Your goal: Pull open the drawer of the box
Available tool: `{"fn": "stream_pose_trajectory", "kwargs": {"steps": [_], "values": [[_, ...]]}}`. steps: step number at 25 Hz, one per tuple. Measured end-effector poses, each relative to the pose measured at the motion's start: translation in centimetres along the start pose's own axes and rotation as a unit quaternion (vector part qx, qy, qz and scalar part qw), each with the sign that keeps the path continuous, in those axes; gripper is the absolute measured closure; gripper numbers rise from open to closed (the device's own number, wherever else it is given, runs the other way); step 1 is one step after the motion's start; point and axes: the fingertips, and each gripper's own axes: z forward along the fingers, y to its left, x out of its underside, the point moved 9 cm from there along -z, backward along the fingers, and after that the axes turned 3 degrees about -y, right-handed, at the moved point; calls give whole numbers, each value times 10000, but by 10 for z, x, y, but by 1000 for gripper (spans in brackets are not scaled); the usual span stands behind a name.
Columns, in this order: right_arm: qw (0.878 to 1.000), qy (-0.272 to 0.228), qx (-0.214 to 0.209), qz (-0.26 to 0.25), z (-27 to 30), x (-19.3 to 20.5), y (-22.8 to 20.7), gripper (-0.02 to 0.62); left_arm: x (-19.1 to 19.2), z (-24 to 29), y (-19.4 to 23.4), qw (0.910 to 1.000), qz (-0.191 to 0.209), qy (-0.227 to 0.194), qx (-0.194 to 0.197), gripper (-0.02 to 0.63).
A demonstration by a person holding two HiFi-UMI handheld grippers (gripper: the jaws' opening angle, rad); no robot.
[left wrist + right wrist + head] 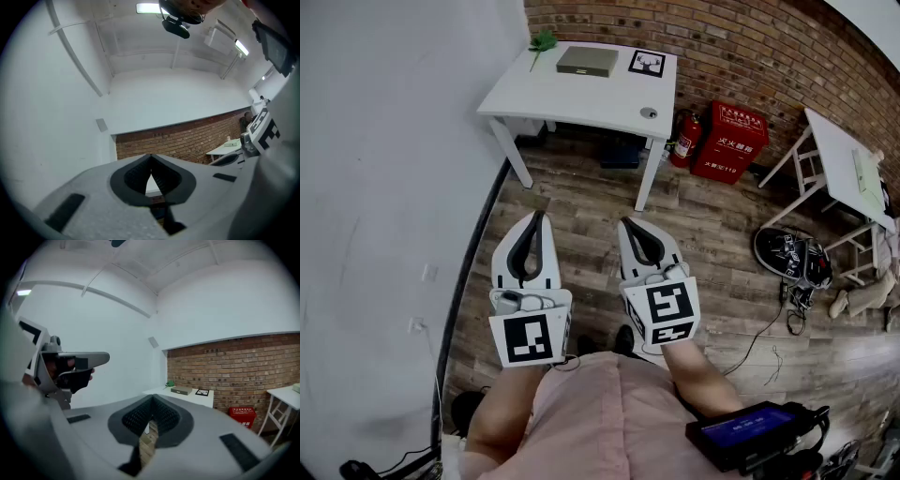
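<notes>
A flat grey-green box (587, 60) lies on a white table (609, 105) against the brick wall, far ahead of me; it also shows small in the right gripper view as the box (181, 390). My left gripper (539, 216) and right gripper (627, 223) are held side by side over the wooden floor, well short of the table. Both are shut with nothing between the jaws. In the left gripper view the left gripper (151, 157) points up at the white wall; the right gripper (152, 398) points toward the table.
A green plant (543, 41) and a marker card (646, 63) flank the box on the table. A fire extinguisher (684, 139) and red cabinet (729, 141) stand to its right. A second white table (848, 169) and a helmet (792, 255) lie at right. White wall on the left.
</notes>
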Motion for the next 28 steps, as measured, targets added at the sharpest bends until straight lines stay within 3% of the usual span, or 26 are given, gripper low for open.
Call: {"fn": "stream_pose_trajectory", "kwargs": {"steps": [8,16,17,18,19,28], "values": [[10000,62,37,65,3,12,-15,592,10,7,-12,9999,21,136,44,600],[9996,-151,55,249,0,16,-41,590,11,11,-27,9995,81,97,-285,598],[9995,-180,0,265,1,16,-44,523,11,13,-30,9996,69,104,-254,551],[9994,-189,-59,272,2,16,-47,409,13,14,-32,9997,62,105,-227,473],[9994,-194,-84,269,4,16,-50,391,14,16,-33,9997,69,90,-227,447],[9996,-35,-109,250,25,26,-64,399,29,29,-31,9987,-29,336,-391,443]]}}
